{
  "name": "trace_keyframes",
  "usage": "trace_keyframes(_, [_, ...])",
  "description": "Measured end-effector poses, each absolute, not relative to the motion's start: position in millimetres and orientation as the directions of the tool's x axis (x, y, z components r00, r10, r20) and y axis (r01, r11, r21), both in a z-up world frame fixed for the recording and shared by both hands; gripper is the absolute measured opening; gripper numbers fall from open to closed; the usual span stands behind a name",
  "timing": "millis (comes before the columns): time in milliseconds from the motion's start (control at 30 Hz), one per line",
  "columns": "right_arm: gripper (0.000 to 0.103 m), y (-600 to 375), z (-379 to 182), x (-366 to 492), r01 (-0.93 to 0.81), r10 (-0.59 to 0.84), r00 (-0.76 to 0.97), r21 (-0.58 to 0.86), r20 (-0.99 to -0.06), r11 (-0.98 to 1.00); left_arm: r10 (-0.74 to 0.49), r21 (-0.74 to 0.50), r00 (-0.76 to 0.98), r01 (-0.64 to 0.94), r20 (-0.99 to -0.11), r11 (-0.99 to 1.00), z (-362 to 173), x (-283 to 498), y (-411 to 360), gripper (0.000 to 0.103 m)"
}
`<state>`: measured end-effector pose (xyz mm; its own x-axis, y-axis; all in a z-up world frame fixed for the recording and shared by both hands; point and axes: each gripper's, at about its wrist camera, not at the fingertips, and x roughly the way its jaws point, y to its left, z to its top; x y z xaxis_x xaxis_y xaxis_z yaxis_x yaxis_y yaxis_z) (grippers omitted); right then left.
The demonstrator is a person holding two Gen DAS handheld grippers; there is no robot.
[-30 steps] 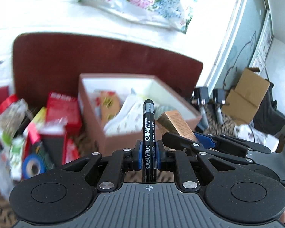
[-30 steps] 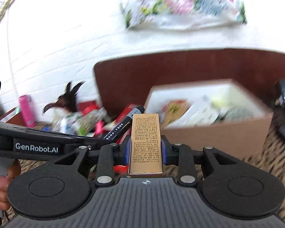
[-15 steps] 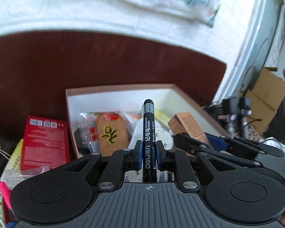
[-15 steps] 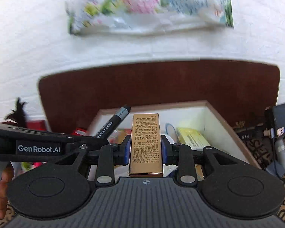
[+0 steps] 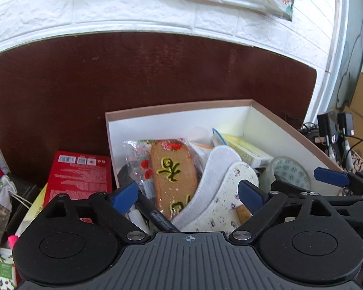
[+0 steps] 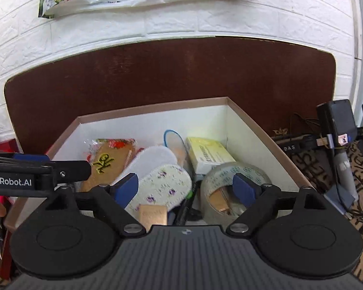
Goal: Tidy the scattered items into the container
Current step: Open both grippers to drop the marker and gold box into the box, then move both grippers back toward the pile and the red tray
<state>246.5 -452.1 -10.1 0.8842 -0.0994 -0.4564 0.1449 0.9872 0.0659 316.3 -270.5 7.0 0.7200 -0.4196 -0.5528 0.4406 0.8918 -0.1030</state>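
The open cardboard box (image 5: 290, 128) (image 6: 251, 123) holds a snack packet (image 5: 171, 171), floral slippers (image 5: 220, 193) (image 6: 162, 183), a yellow carton (image 6: 205, 154) and a tape roll (image 6: 230, 181). My left gripper (image 5: 190, 194) is open over the box's near left side; the black marker (image 5: 157, 215) lies loose below it. My right gripper (image 6: 185, 188) is open over the box's near edge; the gold box (image 6: 153, 213) lies in the container beneath it.
A red carton (image 5: 79, 174) and more packets lie left of the box. A dark brown board (image 5: 157, 72) stands behind it against the white brick wall. Black devices and cables (image 6: 336, 130) sit to the right.
Both grippers moved forward over the box and opened. The marker dropped from the left gripper and the gold box from the right, both into the container.
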Motion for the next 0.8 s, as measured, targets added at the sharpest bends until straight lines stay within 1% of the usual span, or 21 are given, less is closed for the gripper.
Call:
trace_keyframes(167, [0.092, -452.6, -6.4, 236.5, 0.153, -0.111, 0.880, 0.054, -0.461, 0.987, -0.417, -0.116, 0.710, 0.432, -0.567, 0.894, 11.6, 305.4, -269.4, 0.097])
trace_keyframes(333, [0.094, -447.0, 5.6, 221.6, 0.156, -0.127, 0.886, 0.029, -0.446, 0.987, -0.417, -0.121, 0.720, 0.425, -0.555, 0.897, 22.6, 287.8, -263.5, 0.099])
trace_keyframes(533, [0.099, -434.5, 21.9, 198.1, 0.158, -0.142, 0.898, 0.003, -0.416, 0.987, -0.431, -0.174, 0.721, 0.405, -0.543, 0.898, 32.4, 254.1, -241.8, 0.101])
trace_keyframes(667, [0.101, -415.3, 25.5, 173.8, 0.125, -0.104, 0.910, 0.026, -0.400, 0.992, -0.447, -0.238, 0.749, 0.378, -0.489, 0.895, 20.6, 209.9, -209.3, 0.103])
trace_keyframes(800, [0.101, -384.7, 16.9, 151.0, 0.060, -0.044, 0.910, 0.027, -0.412, 0.998, -0.428, -0.296, 0.745, 0.315, -0.511, 0.902, -4.7, 171.2, -170.8, 0.103])
